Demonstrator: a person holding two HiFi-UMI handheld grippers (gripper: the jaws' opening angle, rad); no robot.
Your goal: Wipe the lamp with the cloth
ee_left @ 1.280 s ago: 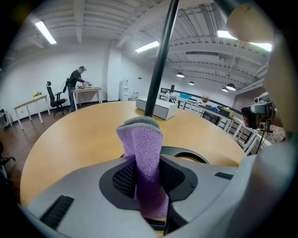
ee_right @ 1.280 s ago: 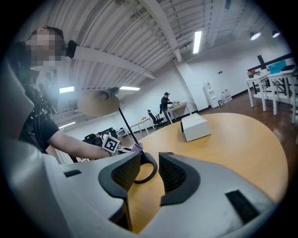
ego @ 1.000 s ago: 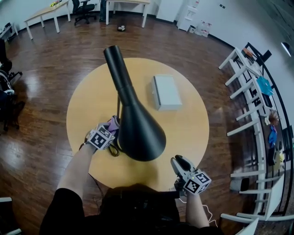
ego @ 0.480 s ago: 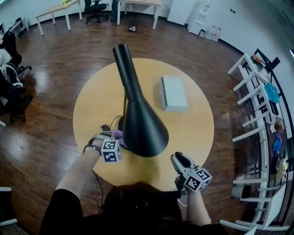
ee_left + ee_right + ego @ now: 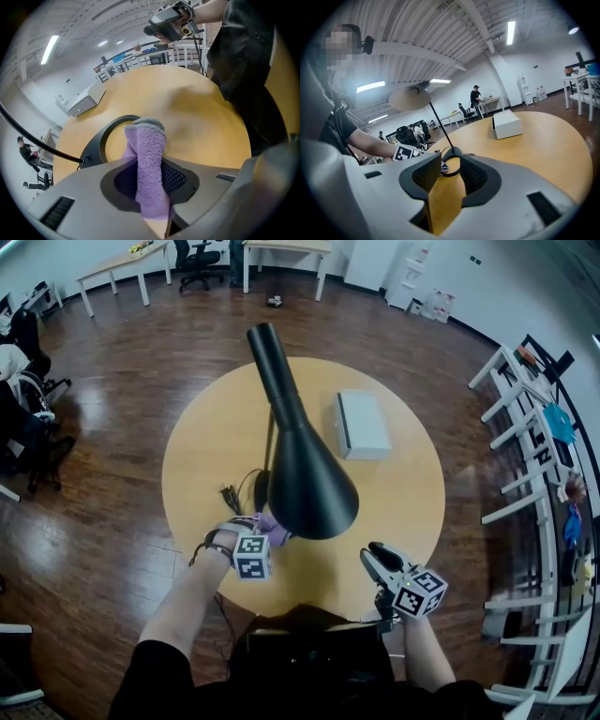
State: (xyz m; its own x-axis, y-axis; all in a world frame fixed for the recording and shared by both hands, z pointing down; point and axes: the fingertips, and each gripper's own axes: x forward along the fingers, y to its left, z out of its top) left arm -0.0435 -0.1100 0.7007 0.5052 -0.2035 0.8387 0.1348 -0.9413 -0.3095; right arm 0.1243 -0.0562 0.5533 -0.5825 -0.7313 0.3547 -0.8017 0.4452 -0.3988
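Note:
A black lamp (image 5: pixel 309 486) stands on the round wooden table (image 5: pixel 202 456), its cone shade toward me and its thin stem running down to a ring base (image 5: pixel 99 140). My left gripper (image 5: pixel 265 534) sits at the shade's near-left rim, shut on a purple cloth (image 5: pixel 148 145). The cloth's tip hangs over the ring base; whether it touches I cannot tell. My right gripper (image 5: pixel 377 561) hovers at the table's near right edge, open with nothing between its fingers, and faces the lamp base (image 5: pixel 451 165).
A white box (image 5: pixel 364 425) lies on the table right of the lamp. The lamp's cable (image 5: pixel 236 495) curls on the left side. White racks (image 5: pixel 525 427) stand to the right on the wood floor, desks and chairs at the back.
My left gripper with the cloth has moved from the shade's left side round toward its near rim, rolling as it went. The right gripper has stayed in place.

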